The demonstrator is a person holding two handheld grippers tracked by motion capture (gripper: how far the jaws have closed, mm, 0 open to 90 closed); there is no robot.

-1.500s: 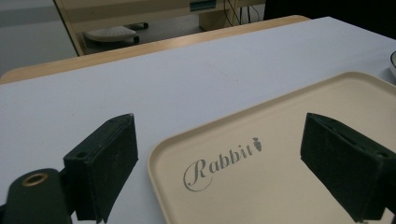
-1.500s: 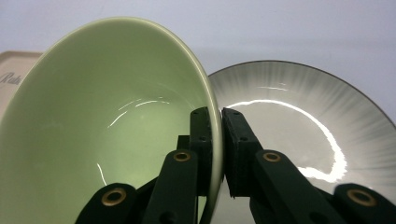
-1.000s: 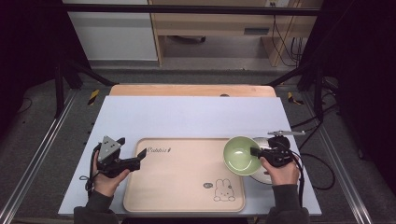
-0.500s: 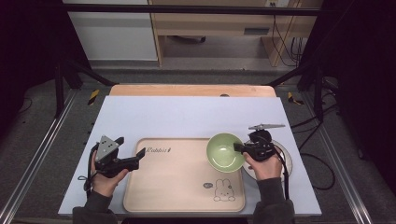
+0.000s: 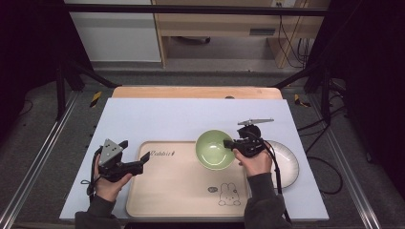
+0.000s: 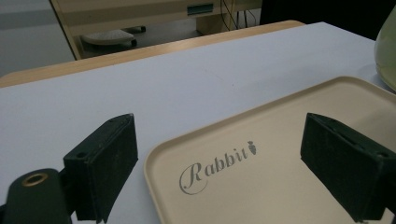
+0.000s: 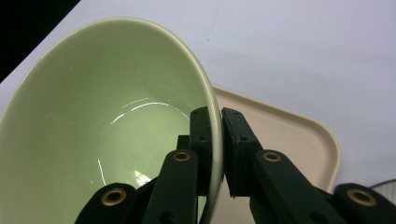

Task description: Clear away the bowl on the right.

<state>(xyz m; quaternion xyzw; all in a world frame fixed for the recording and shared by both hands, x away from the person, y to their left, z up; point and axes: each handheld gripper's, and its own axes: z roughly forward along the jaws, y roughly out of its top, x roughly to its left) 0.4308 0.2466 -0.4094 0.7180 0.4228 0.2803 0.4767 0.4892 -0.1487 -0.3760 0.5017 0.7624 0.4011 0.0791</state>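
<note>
Since a moment ago my right gripper (image 5: 228,144) has carried the green bowl (image 5: 214,149) leftward off the white plate (image 5: 285,162), and the bowl now hangs tilted over the far right part of the beige tray (image 5: 176,188); my jaws there are clamped on its rim, one inside, one outside. My left gripper (image 5: 142,163) has not shifted; its jaws stand wide apart around the tray's near-left corner, gripping nothing, above the pale blue mat (image 5: 191,114).

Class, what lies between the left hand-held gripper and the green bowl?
In the high view, bare beige tray between left hand-held gripper and round green bowl.
</note>
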